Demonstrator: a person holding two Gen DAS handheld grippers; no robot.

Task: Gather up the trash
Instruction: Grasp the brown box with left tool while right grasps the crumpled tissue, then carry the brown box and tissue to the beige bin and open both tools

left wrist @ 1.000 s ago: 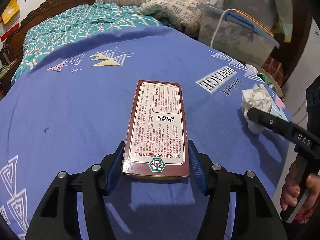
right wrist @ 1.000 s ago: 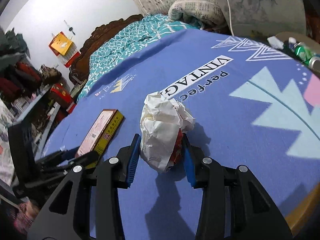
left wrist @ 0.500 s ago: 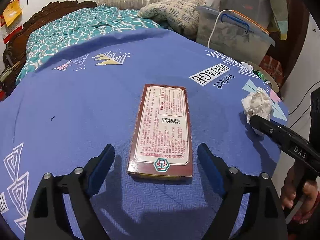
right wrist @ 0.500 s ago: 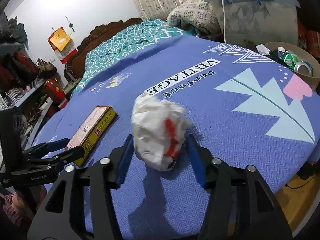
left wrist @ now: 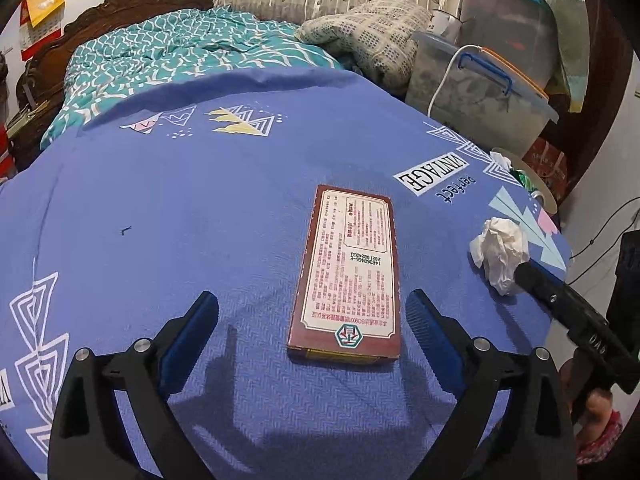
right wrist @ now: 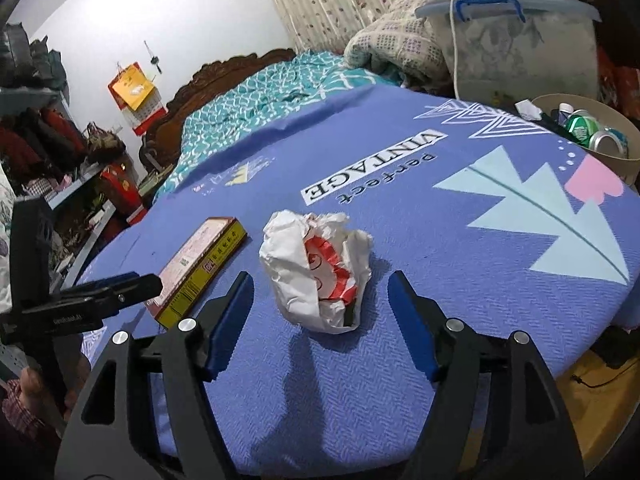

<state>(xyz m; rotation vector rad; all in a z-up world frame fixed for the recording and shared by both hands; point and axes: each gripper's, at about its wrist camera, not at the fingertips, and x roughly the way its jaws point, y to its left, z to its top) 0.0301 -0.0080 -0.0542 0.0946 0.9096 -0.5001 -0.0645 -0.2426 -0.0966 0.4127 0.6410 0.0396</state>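
Observation:
A flat red-brown printed box (left wrist: 349, 277) lies on the blue tablecloth (left wrist: 200, 208). My left gripper (left wrist: 313, 309) stands just short of the box's near end, its jaws opening wide and apart from the box. A crumpled white wrapper with red print (right wrist: 317, 265) lies nearer the table's right edge. My right gripper (right wrist: 321, 293) is around its near part, jaws opening, pads clear of it. The wrapper (left wrist: 501, 253) and the right gripper's finger (left wrist: 560, 304) show at the right of the left wrist view. The box (right wrist: 200, 258) and the left gripper (right wrist: 120, 288) show at left in the right wrist view.
A tan bin (right wrist: 600, 140) holding cans and scraps stands beyond the table's far right edge. Clear storage tubs (left wrist: 480, 92) and a folded blanket (left wrist: 368, 36) are behind. A bed with a teal cover (left wrist: 168, 56) lies past the table. A hand (left wrist: 596, 412) holds the right gripper.
Both grippers have let go: the left jaws spread away from the box, the right jaws from the wrapper. Both grippers drew back a little, and box and wrapper now rest on the cloth.

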